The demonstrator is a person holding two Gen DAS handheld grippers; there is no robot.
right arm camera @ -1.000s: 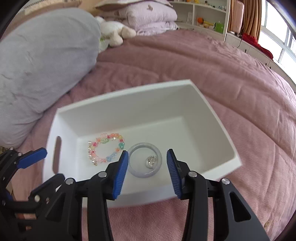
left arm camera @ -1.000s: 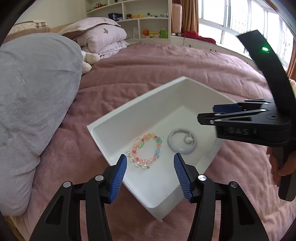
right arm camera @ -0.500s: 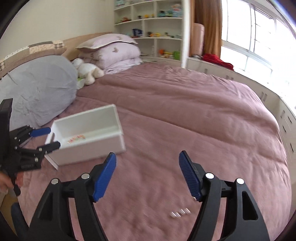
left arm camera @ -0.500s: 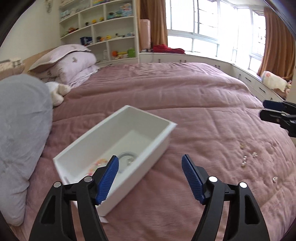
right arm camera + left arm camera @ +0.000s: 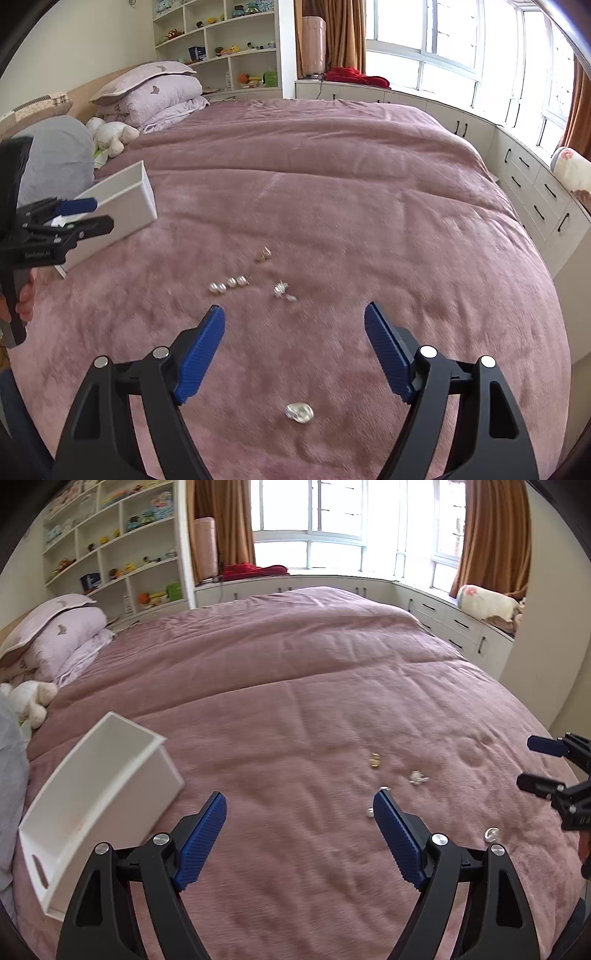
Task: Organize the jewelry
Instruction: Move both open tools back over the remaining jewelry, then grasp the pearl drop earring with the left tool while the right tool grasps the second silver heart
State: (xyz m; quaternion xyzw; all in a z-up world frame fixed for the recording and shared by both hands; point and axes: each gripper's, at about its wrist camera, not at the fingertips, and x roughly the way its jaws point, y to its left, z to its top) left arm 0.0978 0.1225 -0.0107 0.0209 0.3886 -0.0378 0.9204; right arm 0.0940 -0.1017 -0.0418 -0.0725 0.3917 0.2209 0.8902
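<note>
Small jewelry pieces lie loose on the mauve bedspread: a row of pearl beads (image 5: 228,284), a gold piece (image 5: 263,254), a silver piece (image 5: 281,290) and a clear stone (image 5: 299,412). The gold piece (image 5: 374,761) and silver piece (image 5: 417,777) also show in the left wrist view. The white box (image 5: 94,797) stands at the left, also in the right wrist view (image 5: 122,210). My left gripper (image 5: 299,836) is open and empty above the bed. My right gripper (image 5: 293,354) is open and empty, with the clear stone between and below its fingers.
A grey pillow (image 5: 55,162), a white plush toy (image 5: 109,134) and folded lilac bedding (image 5: 155,92) lie at the bed's head. Shelves (image 5: 221,40), white cabinets (image 5: 535,199) and windows ring the bed.
Both grippers have drawn back from over the white box and swung right toward the loose pieces on the bedspread. Both jaws have opened wider. The box now sits at the left.
</note>
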